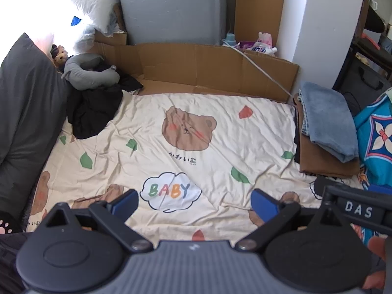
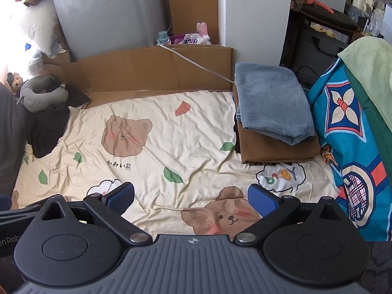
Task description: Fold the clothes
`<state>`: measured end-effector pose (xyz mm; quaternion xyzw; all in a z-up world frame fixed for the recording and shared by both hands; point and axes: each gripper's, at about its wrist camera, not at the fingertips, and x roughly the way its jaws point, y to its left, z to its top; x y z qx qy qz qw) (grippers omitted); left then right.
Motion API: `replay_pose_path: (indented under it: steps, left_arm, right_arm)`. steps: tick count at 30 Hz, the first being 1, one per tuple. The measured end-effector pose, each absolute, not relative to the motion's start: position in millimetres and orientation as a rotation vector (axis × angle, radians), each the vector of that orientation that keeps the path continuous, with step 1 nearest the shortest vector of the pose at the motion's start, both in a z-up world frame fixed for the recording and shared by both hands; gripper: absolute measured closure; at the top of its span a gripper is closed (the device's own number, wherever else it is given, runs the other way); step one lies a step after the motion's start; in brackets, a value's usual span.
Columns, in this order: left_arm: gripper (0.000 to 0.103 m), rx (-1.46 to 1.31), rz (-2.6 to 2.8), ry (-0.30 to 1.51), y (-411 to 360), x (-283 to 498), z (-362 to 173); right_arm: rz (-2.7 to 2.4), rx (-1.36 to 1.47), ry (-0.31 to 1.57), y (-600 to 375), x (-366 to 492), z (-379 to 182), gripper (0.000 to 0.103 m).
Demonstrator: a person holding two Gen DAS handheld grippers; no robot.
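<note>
A crumpled black garment (image 1: 94,111) (image 2: 49,128) lies unfolded at the far left of the cream bear-print bed sheet (image 1: 196,147) (image 2: 171,134). At the right edge sits a stack of folded clothes: a blue-grey piece (image 1: 325,120) (image 2: 272,100) on top of a brown one (image 1: 321,161) (image 2: 274,149). My left gripper (image 1: 194,202) hovers open over the near middle of the sheet, holding nothing. My right gripper (image 2: 191,198) is also open and empty above the sheet, to the right of the left one and nearer the stack.
A grey neck pillow (image 1: 90,73) and a dark grey pillow (image 1: 24,112) lie at the left. Flattened cardboard (image 1: 208,68) lines the far edge, with a white cable (image 1: 264,69) across it. A bright blue patterned quilt (image 2: 355,147) rises on the right.
</note>
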<state>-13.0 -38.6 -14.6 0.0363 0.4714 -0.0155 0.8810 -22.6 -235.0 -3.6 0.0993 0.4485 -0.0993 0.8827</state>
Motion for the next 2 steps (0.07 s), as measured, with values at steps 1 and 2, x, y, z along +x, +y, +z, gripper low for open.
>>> replay_pose_path:
  steps: [1, 2]
  left_arm:
    - [0.004, 0.079, -0.032, 0.982, -39.0, -13.2, -14.2]
    - [0.004, 0.082, -0.031, 0.981, -39.4, -13.4, -13.7]
  right_arm:
    - [-0.207, 0.207, 0.933, -235.2, -22.7, -3.6, 0.002]
    - [-0.207, 0.207, 0.933, -235.5, -22.5, -3.4, 0.002]
